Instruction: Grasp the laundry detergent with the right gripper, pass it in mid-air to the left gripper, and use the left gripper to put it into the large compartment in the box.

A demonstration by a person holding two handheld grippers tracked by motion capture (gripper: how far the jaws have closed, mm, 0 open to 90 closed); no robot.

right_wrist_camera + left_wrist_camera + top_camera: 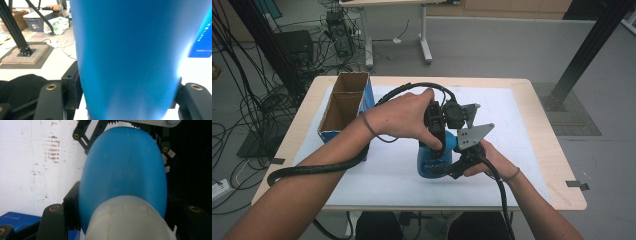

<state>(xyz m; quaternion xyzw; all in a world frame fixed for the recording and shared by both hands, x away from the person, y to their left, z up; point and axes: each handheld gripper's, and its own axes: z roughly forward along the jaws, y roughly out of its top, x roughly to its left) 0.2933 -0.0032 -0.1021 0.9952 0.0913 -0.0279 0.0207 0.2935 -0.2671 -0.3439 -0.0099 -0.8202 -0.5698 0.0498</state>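
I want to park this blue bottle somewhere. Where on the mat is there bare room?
The white mat is bare right of the blue bottle, out to the table edge, and along its far edge. The left side is crowded by the cardboard box and trailing cable.

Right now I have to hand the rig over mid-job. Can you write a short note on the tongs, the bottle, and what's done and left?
Left tongs: shut on the white cap of the blue bottle, from above.
Right tongs: around the bottle's body from the side, pads against it.
Bottle: upright on the white mat, mid-table; the open blue box stands to its left.
Done: bottle gripped at both cap and body.
Left: the cap is still on; likely unscrew it next, though that is a guess.
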